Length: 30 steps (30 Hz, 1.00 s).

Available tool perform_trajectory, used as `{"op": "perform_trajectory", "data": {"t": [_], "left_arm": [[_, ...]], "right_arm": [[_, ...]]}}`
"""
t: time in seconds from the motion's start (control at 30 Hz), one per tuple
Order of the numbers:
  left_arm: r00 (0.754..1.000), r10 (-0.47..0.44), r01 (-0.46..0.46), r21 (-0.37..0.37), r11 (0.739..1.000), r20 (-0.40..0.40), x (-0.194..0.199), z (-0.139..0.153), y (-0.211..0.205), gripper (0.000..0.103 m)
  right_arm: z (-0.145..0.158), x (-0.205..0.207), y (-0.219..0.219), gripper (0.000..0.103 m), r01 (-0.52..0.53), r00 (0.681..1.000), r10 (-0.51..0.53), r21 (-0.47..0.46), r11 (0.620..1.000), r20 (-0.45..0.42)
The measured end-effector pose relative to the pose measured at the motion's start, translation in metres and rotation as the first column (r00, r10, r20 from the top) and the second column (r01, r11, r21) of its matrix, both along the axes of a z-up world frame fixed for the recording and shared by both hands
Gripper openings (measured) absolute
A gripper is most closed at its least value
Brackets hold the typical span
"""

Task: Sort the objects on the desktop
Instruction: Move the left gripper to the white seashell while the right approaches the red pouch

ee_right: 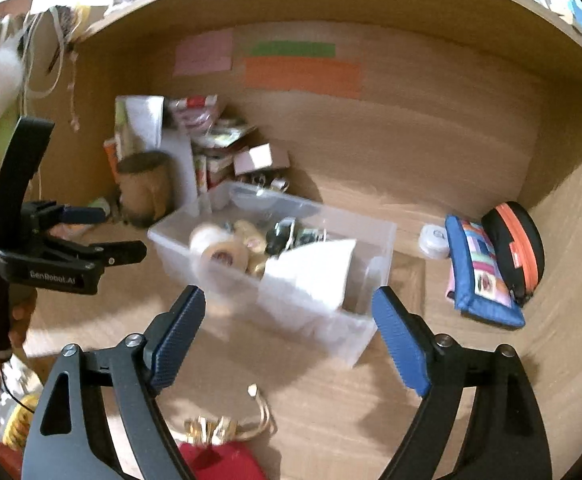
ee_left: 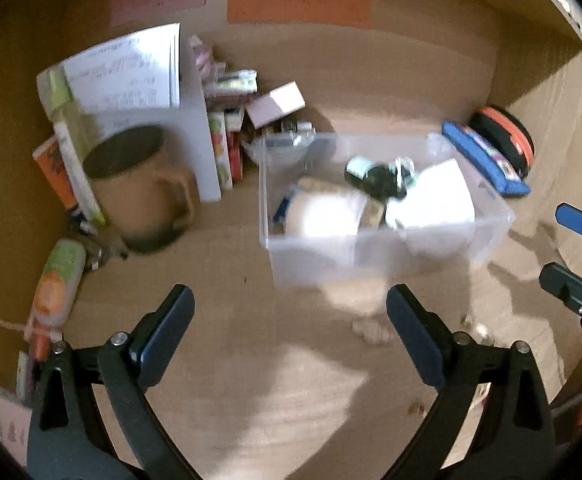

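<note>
So we're looking down at the wooden table [ee_left: 291, 380] with both grippers hanging over it, and neither one is holding anything. The left gripper [ee_left: 289, 332] is sitting with its fingers [ee_left: 171, 332] spread wide apart, just bare table between them, and the right gripper [ee_right: 287, 340] is doing the same with its blue-padded fingers [ee_right: 399, 344] wide open. Right in front of both is the clear plastic bin [ee_left: 371, 248], which is carrying a roll of tape [ee_right: 215, 252], a dark green clip-looking thing [ee_left: 379, 178] and a white piece of paper [ee_right: 315, 268] all piled together. Left of the bin a brown mug [ee_left: 139, 188] is standing upright, with a stack of books and papers [ee_left: 131, 76] leaning behind it and a small pinkish box [ee_left: 277, 104] near the bin's back corner. Off to the right, against the side wall, a blue pencil case [ee_right: 479, 276] is lying just beside a black and orange zip pouch [ee_right: 515, 248], with a small white round thing [ee_right: 435, 240] next to them. Near the front edge we're seeing some gold-coloured clips [ee_right: 215, 428] loose on the table, too blurry to say much more.
</note>
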<state>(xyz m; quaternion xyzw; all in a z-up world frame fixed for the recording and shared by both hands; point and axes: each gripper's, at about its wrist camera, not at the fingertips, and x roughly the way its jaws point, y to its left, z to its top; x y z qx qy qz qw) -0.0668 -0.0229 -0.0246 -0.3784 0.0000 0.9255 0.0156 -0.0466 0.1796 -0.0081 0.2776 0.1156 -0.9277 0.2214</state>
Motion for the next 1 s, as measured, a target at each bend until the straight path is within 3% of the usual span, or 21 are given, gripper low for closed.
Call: {"op": "perform_trajectory", "data": {"t": [0.23,0.33,0.7,0.8,1.0], "left_arm": [[0.999,-0.005,0.005,0.0,1.0,0.054,0.027,-0.028,0.008,0.098],[0.997,-0.016,0.013,0.041,0.999,0.074,0.032,-0.038,0.011,0.098],[0.983,-0.063,0.052,0.068,0.996,0.171,0.018,-0.065,0.032,0.098],[0.98,-0.077,0.066,0.065,0.996,0.182,0.013,-0.067,0.038,0.098],[0.977,-0.1,0.089,0.065,0.994,0.187,0.001,-0.066,0.045,0.098]], "right_arm": [[-0.037,0.027,-0.002,0.084,-0.041,0.994,0.041,0.005,0.999,0.097],[-0.052,0.042,-0.002,0.084,-0.065,0.989,0.062,0.016,0.998,0.132],[-0.091,0.05,-0.007,0.081,-0.091,0.976,0.075,0.068,0.994,0.206],[-0.096,0.045,-0.006,0.067,-0.104,0.971,0.089,0.053,0.993,0.223],[-0.099,0.037,-0.002,0.061,-0.095,0.972,0.085,0.032,0.995,0.22]]}}
